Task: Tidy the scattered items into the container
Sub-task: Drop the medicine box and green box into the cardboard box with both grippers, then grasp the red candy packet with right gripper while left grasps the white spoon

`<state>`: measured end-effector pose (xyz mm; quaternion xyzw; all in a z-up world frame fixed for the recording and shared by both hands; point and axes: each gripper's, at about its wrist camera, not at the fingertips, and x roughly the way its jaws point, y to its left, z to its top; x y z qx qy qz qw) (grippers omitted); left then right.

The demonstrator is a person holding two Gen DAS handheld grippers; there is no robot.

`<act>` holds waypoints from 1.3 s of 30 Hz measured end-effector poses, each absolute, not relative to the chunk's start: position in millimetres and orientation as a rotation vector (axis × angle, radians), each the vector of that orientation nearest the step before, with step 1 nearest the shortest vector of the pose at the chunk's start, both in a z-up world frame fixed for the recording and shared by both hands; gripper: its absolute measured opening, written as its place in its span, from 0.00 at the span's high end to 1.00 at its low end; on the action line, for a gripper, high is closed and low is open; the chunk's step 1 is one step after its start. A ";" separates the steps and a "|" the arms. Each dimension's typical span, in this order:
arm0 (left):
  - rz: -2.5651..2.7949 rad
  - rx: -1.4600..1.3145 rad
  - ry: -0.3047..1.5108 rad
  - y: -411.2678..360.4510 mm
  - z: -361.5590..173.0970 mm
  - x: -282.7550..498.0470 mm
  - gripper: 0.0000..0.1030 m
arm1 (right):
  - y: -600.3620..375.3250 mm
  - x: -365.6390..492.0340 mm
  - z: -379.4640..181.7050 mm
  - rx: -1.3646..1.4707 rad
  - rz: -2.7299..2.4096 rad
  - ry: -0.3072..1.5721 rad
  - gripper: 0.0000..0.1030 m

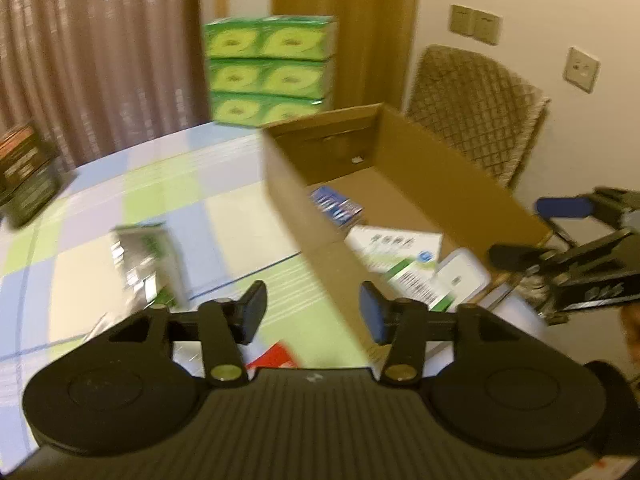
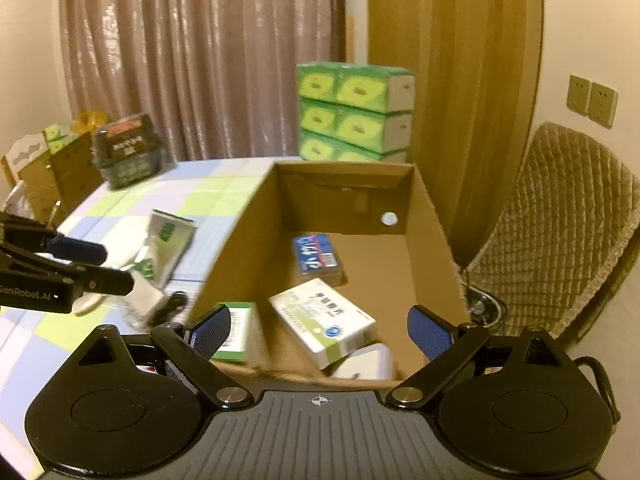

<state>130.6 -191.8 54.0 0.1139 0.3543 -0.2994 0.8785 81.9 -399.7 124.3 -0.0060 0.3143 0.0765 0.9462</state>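
Checked tablecloth [image 2: 132, 204]; white-green box [image 2: 322, 322] diagonally inside carton [image 2: 430, 240]; both jaws apart, empty.

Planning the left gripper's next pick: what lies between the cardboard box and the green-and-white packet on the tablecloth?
Bare checked tablecloth only: the right wrist view shows nothing between the cardboard box and the green-and-white packet.

The cardboard box [image 2: 424, 240] on the table [image 2: 120, 208] holds three packets, another pouch [image 2: 168, 240] lying left.

Open brown cardboard box [image 2: 424, 240] holds a blue pack [image 2: 316, 256] far, white-green carton [image 2: 320, 324] near; a green-white packet [image 2: 168, 240] lies left on the table.
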 end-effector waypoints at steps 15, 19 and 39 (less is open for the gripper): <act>-0.427 0.180 0.825 -50.4 23.0 102.9 0.15 | -289.0 35.2 112.3 -0.089 0.381 0.644 0.10; -0.417 0.172 0.828 -34.6 19.7 100.3 0.14 | -269.7 38.9 96.0 -0.114 0.412 0.677 0.10; -0.461 0.181 0.877 -19.7 -28.9 145.5 0.23 | -210.3 104.7 13.9 -0.289 0.361 0.784 0.34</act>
